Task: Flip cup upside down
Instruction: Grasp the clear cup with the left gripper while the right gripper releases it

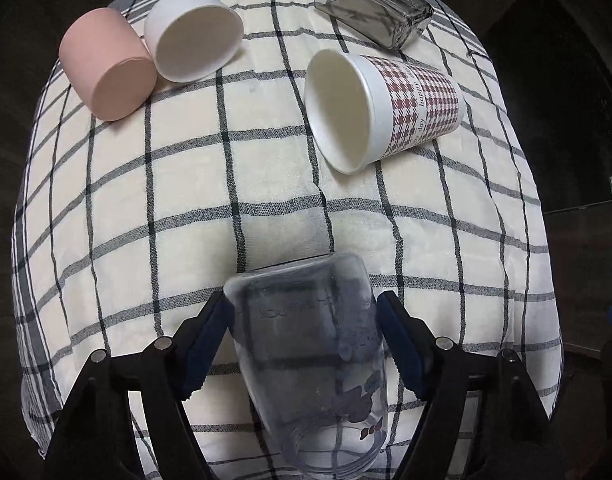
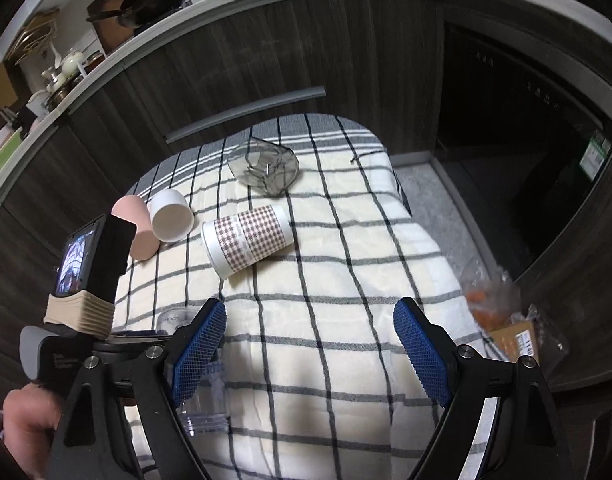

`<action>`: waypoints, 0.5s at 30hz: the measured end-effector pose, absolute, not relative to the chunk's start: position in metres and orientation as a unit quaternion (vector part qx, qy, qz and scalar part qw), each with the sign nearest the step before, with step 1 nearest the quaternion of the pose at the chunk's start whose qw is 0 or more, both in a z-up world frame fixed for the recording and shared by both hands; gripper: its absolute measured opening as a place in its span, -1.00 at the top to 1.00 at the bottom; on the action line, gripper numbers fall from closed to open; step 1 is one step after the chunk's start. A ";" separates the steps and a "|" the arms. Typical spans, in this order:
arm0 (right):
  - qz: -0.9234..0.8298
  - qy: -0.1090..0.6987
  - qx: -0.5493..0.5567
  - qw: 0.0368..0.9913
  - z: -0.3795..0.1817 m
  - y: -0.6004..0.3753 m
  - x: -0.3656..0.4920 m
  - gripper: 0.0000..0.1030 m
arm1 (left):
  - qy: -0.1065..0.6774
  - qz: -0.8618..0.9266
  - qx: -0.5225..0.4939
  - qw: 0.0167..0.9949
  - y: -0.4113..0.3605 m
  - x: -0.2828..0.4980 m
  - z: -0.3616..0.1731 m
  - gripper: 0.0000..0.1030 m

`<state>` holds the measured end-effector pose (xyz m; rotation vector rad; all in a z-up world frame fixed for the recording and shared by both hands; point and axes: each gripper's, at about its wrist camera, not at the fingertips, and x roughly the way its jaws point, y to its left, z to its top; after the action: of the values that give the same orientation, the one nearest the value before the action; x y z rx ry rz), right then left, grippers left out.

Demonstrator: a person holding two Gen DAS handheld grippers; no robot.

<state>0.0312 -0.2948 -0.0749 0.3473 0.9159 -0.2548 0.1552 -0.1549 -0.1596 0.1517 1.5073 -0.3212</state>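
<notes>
The clear plastic cup (image 1: 309,364) sits between the blue pads of the left gripper (image 1: 306,332), pinched at its sides, base pointing away from the camera and threaded mouth toward it, over the near part of the checked cloth (image 1: 186,200). Beyond the clear cup on that cloth lie a houndstooth paper cup (image 1: 409,108) on its side, farther off a white cup (image 1: 194,36) touching a pink cup (image 1: 106,64), and a smoky glass tumbler (image 1: 373,8) at the far edge. The right gripper (image 2: 309,344) hangs to the clear cup's right with its jaws spread wide and nothing between them.
</notes>
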 end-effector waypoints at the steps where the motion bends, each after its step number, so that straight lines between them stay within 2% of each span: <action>1: -0.122 0.439 0.169 0.874 -0.076 -0.296 0.032 -0.67 | 0.680 -0.146 0.069 0.715 -0.156 0.156 -0.160 -0.46; 15: -0.125 0.440 0.176 0.872 -0.076 -0.299 0.031 -0.67 | 0.654 -0.151 0.061 0.739 -0.149 0.149 -0.147 -0.42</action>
<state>0.0310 -0.2986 -0.0760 0.3684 0.9186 -0.2609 0.1492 -0.1486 -0.1466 0.1328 1.4359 -0.3305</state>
